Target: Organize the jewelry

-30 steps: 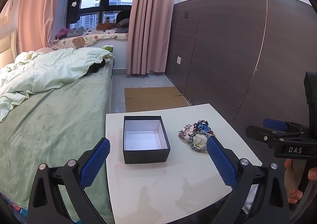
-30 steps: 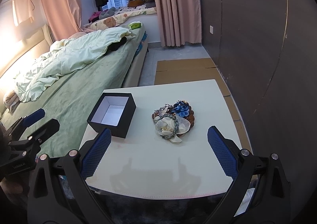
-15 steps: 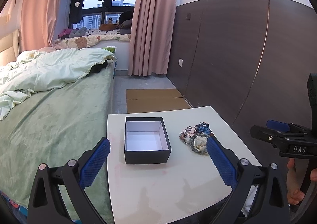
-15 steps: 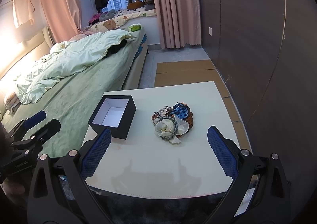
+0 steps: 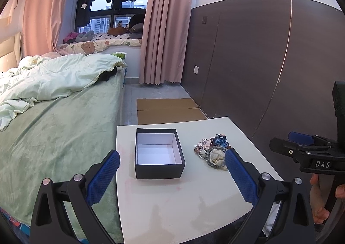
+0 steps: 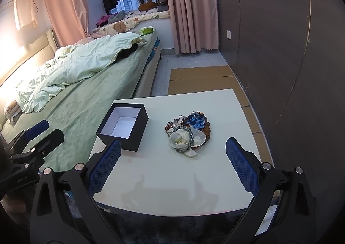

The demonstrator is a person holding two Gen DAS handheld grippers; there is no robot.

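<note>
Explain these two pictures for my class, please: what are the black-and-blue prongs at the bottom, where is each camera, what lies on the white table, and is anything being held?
The prongs are hand-held grippers, one in each of a person's hands; no robot is involved. Each picture comes from a camera on one gripper, looking along its blue-padded fingers. The left gripper and the right gripper are both open and hold nothing. Each camera also catches the other gripper at its edge. On the white table stand an open black box, empty inside, and beside it, apart, a pile of jewelry. A bed is alongside.
</note>
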